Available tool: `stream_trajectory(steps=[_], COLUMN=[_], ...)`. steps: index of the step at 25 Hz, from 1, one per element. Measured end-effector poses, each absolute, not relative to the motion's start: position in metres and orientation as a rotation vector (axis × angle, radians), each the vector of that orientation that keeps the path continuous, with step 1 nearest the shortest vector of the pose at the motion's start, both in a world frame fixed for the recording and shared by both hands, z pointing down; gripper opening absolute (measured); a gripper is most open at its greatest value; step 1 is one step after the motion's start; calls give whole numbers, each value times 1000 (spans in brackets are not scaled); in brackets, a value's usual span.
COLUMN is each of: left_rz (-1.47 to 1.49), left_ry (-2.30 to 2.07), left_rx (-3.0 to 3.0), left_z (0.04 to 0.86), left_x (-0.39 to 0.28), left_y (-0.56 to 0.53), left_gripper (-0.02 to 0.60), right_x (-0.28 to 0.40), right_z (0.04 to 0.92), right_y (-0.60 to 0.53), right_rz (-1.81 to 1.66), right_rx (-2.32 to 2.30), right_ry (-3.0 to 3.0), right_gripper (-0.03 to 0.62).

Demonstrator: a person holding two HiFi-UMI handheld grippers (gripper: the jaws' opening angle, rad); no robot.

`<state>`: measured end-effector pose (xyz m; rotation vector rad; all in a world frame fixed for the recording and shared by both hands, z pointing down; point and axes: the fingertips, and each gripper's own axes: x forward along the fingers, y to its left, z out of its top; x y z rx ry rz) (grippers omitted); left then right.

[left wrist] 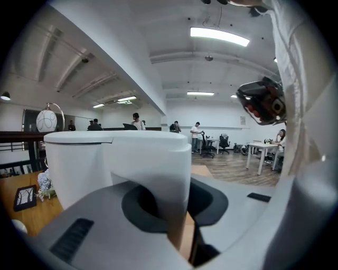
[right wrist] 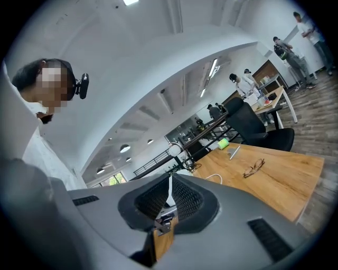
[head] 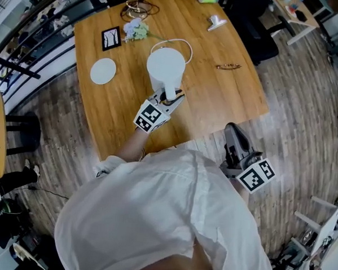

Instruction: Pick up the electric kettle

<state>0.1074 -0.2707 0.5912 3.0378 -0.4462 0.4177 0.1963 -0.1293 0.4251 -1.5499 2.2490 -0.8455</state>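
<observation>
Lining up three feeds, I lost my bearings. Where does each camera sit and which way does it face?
Head view: on the person's head, looking steeply down at the table and kettle; white shirt, left gripper and right gripper show.
Left gripper view: on the left gripper, facing along its jaws, closed on the kettle's handle; white shirt at right.
Right gripper view: on the right gripper, facing across the table past shut jaws; person's head and shirt at left.
Shared: head and right gripper views both show the glasses.

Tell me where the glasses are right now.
In the head view, the glasses lie on the table, right of the white kettle and clear of it, toward the table's right edge.
</observation>
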Motion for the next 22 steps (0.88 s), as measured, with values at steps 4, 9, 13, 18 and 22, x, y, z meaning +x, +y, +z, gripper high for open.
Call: stream_trajectory(steps=[4, 9, 13, 18, 22], left_rz=[439, 441, 374, 270, 317], left_ry=[-350, -330, -359, -413, -443], left_rx=[3044, 3030, 3005, 2956, 2963], left_z=[589, 585, 569, 548, 542], left_x=[84, 60, 39, 23, 19], left_y=[-236, -198, -172, -158, -157], left_gripper=[63, 63, 63, 64, 69], right_x=[183, 165, 154, 140, 123], right_z=[425, 421, 424, 423, 423], right_y=[-136, -140, -144, -153, -160], right_rz=[-858, -858, -872, -884, -894], right_rx=[-1483, -1411, -1381, -1318, -1260], right_ry=[2281, 2330, 2347, 2378, 2418], right_gripper=[15, 15, 15, 15, 15])
